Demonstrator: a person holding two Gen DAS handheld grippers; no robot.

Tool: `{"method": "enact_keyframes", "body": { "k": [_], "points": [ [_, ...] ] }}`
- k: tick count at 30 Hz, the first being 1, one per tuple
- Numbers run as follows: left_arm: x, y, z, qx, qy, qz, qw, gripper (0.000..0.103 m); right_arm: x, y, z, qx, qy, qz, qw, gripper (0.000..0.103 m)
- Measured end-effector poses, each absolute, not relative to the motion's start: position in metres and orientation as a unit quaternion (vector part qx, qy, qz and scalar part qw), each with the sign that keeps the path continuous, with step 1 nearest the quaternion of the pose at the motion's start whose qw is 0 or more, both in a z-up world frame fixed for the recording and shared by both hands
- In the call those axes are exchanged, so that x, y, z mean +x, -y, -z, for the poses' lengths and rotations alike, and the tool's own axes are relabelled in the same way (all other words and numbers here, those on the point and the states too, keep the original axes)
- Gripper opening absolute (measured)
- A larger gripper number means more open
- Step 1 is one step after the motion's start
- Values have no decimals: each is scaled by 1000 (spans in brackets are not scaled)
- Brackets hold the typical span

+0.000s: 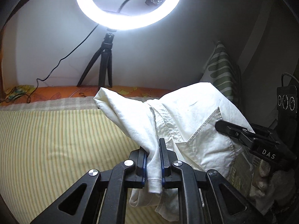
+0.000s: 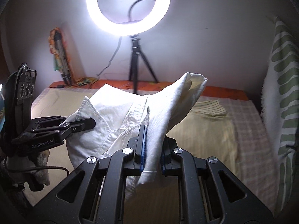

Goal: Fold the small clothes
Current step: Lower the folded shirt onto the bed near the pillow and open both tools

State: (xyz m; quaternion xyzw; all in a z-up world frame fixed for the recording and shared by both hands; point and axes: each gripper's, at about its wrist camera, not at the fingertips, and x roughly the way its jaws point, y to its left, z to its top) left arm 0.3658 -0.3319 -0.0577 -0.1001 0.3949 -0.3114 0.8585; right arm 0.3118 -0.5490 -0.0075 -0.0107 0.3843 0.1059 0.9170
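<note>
A small white shirt (image 1: 186, 115) with a collar and a chest pocket hangs lifted above the striped bed cover (image 1: 56, 140). My left gripper (image 1: 153, 160) is shut on one edge of the shirt, whose hem hangs down between the fingers. My right gripper (image 2: 152, 149) is shut on another edge of the same shirt (image 2: 112, 112), with a sleeve end sticking up behind it. Each gripper shows in the other's view: the right one (image 1: 233, 130) at the shirt's right side, the left one (image 2: 78, 126) at its left side.
A lit ring light on a black tripod (image 1: 104, 63) stands at the far edge of the bed, its cable trailing left. A green-patterned pillow (image 2: 280, 93) leans against the wall on the right. A folded tripod (image 2: 61, 63) leans in the far left corner.
</note>
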Motion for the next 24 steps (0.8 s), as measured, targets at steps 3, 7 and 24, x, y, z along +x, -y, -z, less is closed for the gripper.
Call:
{"method": "enact_keyframes", "body": {
  "k": [3,7,24],
  "points": [
    [385,366,64,-91,-389,312,862,8,335,572,15,-7,-382,-88,920,13],
    [408,400,75,-79,-385,302,869,8,364,598,30,-8,-383,-70,921,13],
    [420,417,117,-23,-441,247,862,60,391,671,92,21,-437,56,898,59]
  ]
}}
